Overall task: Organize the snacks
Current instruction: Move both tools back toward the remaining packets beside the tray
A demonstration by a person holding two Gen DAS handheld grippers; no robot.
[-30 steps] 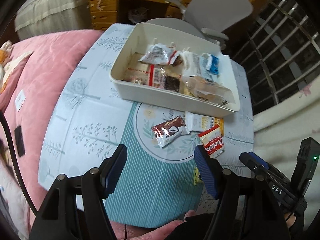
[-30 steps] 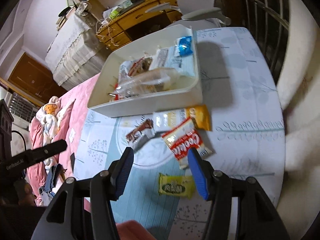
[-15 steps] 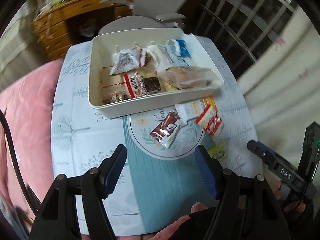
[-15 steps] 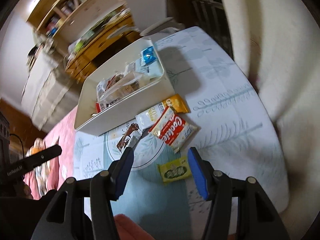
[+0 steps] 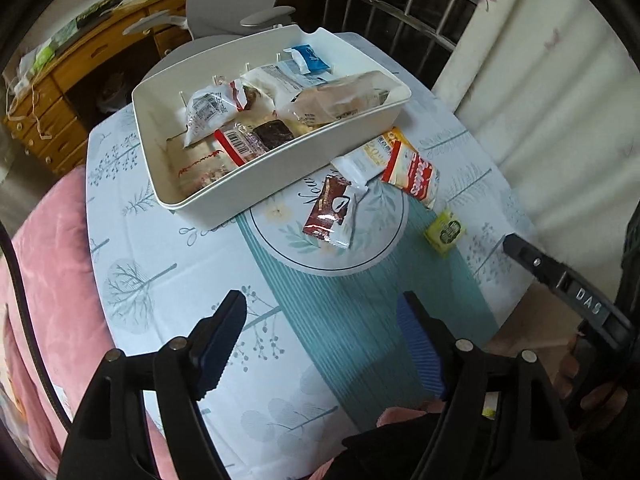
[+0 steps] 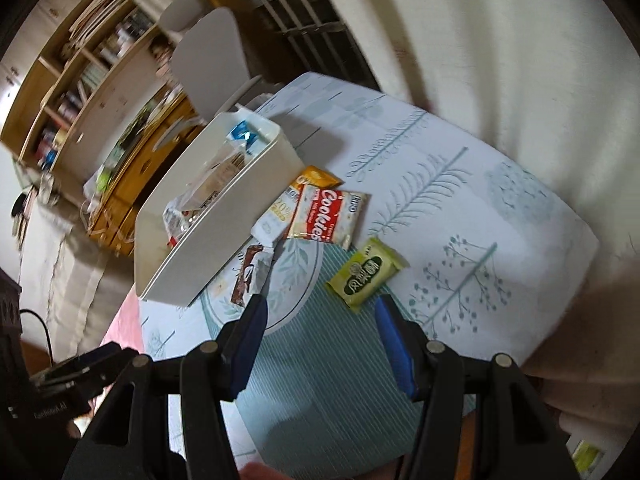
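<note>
Now the pick-up approach: the right gripper [image 6: 318, 320], jaws apart and empty, hovers near the green packet [image 6: 366, 276] on the counter [image 6: 460, 168]. The left gripper [image 5: 320, 336], jaws opening, holds nothing. Next, probably, lower, straddle the packet, clamp, carry to the bin [image 5: 280, 172].

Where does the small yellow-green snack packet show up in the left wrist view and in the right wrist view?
Left wrist view: the yellow-green packet lies right of centre on the tablecloth, below the red Cookies packet.
Right wrist view: it lies near the middle, just above the right gripper, whose jaws are empty.
Shared landmark: the white bin, with the Cookies packet beside it.
</note>
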